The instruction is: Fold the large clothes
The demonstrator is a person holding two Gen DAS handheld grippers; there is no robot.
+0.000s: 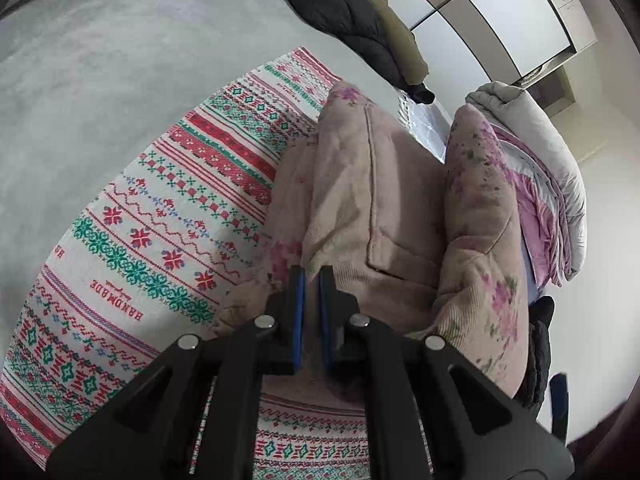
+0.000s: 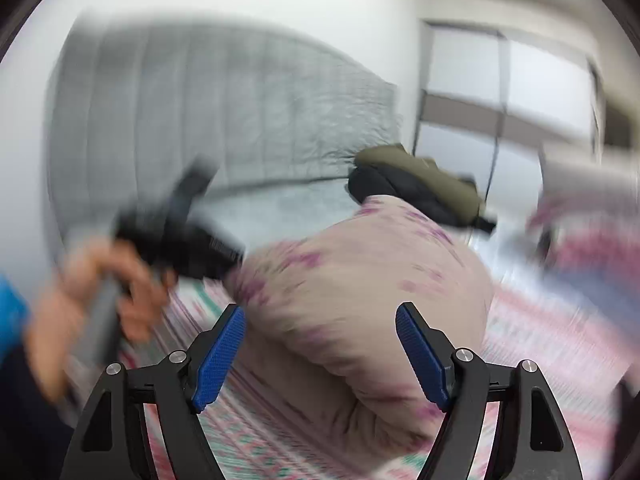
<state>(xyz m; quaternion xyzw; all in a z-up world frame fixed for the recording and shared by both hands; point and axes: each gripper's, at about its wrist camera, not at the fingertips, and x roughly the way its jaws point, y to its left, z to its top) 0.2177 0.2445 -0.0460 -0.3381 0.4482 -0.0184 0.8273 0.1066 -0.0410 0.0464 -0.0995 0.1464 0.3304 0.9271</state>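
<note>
A bulky pink floral padded garment [image 1: 380, 200] lies heaped on a red, green and white patterned blanket [image 1: 160, 220] on the bed. My left gripper [image 1: 312, 276] is at the garment's near edge, its blue pads almost together with pink cloth pinched between them. The right wrist view is blurred. It shows my right gripper [image 2: 320, 320] open wide, just short of the garment [image 2: 360, 280], with nothing pressed between its pads. At the left of that view a person's hand [image 2: 132, 292] holds the left gripper [image 2: 180, 236] against the garment's side.
A dark jacket with an olive lining [image 1: 352, 12] lies on the grey bedsheet [image 1: 100, 80] beyond the blanket. Folded grey and pink bedding [image 1: 532, 128] is stacked at the right. A padded grey headboard [image 2: 200, 112] and a wardrobe [image 2: 500, 92] stand behind.
</note>
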